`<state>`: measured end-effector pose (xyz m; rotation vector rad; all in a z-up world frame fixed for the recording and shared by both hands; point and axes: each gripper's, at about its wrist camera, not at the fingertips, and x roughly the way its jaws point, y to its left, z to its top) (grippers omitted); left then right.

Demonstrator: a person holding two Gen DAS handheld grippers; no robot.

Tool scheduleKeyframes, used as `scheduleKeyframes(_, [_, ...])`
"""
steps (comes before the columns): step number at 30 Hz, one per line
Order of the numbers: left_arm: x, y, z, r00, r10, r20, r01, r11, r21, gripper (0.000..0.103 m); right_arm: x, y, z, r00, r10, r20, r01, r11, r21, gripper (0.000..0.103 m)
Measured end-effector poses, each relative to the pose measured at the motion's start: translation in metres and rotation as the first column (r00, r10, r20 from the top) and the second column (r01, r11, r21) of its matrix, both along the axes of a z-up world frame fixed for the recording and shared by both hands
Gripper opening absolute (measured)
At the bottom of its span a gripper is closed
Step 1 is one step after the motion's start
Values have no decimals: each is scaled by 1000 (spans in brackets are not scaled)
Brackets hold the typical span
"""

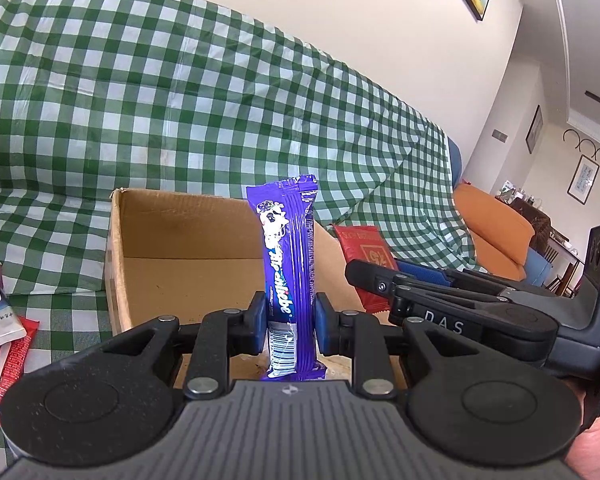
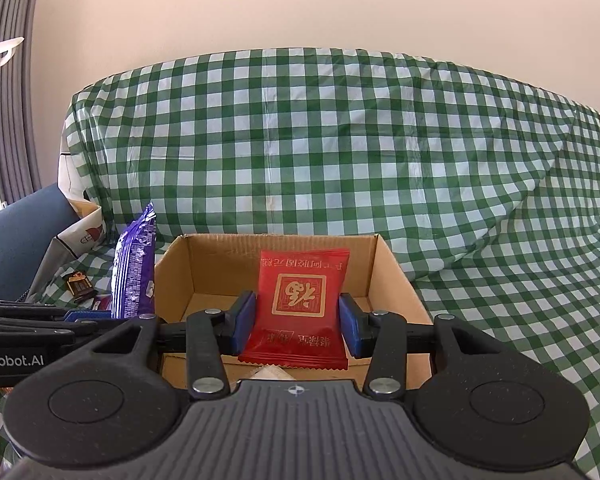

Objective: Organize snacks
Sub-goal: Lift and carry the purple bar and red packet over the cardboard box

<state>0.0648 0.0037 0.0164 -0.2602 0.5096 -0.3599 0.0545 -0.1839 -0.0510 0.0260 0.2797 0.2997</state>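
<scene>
My left gripper (image 1: 290, 322) is shut on a purple snack bar (image 1: 288, 264), held upright over the near edge of an open cardboard box (image 1: 148, 232). My right gripper (image 2: 298, 322) is shut on a red snack packet (image 2: 300, 300), held upright over the same cardboard box (image 2: 392, 268). In the left wrist view the red packet (image 1: 366, 248) and the right gripper show at the right. In the right wrist view the purple bar (image 2: 134, 276) shows at the left, beside the box. The box floor that I can see is bare.
The box sits on a sofa covered with a green checked cloth (image 2: 340, 152). Loose snack packs (image 1: 0, 328) lie at the left of the box. A dark small pack (image 2: 78, 286) lies at the far left. An orange cushion (image 1: 492, 232) is at the right.
</scene>
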Motion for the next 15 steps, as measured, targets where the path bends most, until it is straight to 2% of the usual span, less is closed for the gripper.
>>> scheduleKeyframes(15, [0,-1,0,1000,5,-2,-5,1000,2,26,-1,1,0,1000,1,1,-1,1000,-6,47])
